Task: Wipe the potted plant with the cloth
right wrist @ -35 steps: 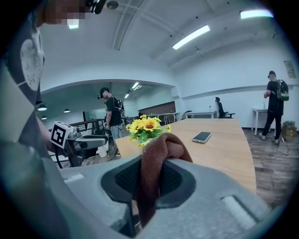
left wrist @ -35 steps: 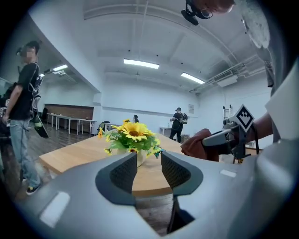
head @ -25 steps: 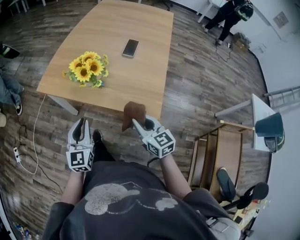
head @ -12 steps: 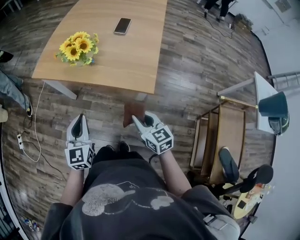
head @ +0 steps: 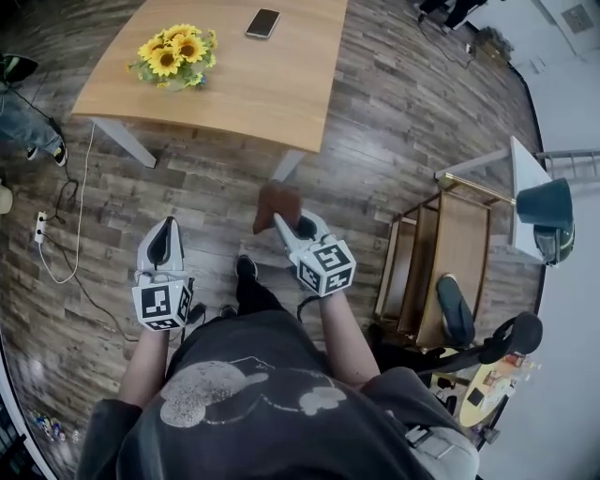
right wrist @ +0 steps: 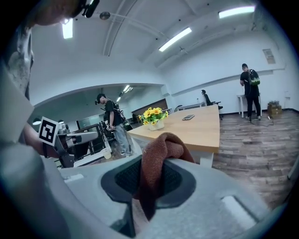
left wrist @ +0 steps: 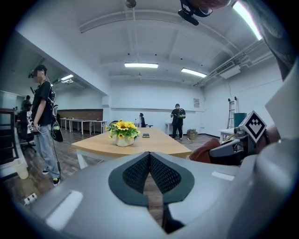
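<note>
The potted plant [head: 172, 58], yellow sunflowers in a white pot, stands on the near-left part of the wooden table [head: 262, 80]; it also shows in the left gripper view [left wrist: 123, 131] and the right gripper view [right wrist: 153, 116]. My right gripper [head: 281, 221] is shut on a brown cloth [head: 277, 205], which bulges up between its jaws [right wrist: 161, 154]. My left gripper [head: 164, 242] is shut with nothing in it; its pads [left wrist: 149, 172] meet. Both grippers hang over the floor, well short of the table.
A phone [head: 262, 22] lies on the table beyond the plant. A wooden cart [head: 441, 281] and a white side table [head: 520, 202] stand to the right. A power strip and cable [head: 42, 230] lie on the floor at left. People stand around the room.
The table and plant have slid farther away and upward in the head view; I have backed off from the table. The right gripper kept the cloth, the left stayed empty.
</note>
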A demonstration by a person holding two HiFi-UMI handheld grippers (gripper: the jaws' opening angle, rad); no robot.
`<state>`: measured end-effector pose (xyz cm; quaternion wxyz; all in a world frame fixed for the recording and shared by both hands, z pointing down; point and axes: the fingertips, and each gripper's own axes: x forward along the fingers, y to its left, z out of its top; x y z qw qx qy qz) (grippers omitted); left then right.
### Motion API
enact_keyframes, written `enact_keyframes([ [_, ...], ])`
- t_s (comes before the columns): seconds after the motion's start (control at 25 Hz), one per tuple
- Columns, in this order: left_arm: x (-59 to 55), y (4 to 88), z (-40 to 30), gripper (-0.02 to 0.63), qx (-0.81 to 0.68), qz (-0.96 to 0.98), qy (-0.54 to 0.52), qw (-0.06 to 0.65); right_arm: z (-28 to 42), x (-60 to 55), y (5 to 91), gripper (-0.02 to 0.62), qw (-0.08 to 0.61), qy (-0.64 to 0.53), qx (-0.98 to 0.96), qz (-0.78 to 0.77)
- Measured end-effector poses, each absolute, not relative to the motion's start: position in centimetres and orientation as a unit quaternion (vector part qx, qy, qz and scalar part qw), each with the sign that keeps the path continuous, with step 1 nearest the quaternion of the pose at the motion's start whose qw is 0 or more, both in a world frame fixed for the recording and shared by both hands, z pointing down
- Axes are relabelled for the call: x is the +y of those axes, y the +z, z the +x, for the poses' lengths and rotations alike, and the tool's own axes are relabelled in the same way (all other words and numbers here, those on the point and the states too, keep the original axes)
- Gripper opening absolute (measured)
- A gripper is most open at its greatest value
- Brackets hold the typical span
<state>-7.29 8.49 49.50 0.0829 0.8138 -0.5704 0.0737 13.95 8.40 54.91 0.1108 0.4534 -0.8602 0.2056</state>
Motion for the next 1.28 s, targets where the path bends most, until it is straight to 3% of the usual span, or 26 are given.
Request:
enact_keyframes([
  [0.12, 11.4, 49.7, -8.5, 0.018, -0.572, 0.812, 0.075, 0.087, 11.8, 11.3, 54.6, 0.055, 0.093, 0.216, -0.867, 0.439],
  [0.48, 18.8, 50.1, -11.6, 0.018, -0.582, 0.805, 0.066, 0.097, 6.7, 19.9, 55.4, 0.052, 0.134, 0.206, -0.886, 0.392],
  [0.88, 24.0, 50.5, -12.7, 0.018, -0.58, 0.806, 0.046, 0.11, 5.6, 24.4, 54.2, 0.05, 0.166, 0.181, -0.884, 0.397],
  [1.28, 25.0, 49.0, -11.5, 0.018, -0.582, 0.806, 0.031, 0.102, 9.2, 24.5, 53.5, 0.049, 0.156, 0.18, -0.873, 0.425],
])
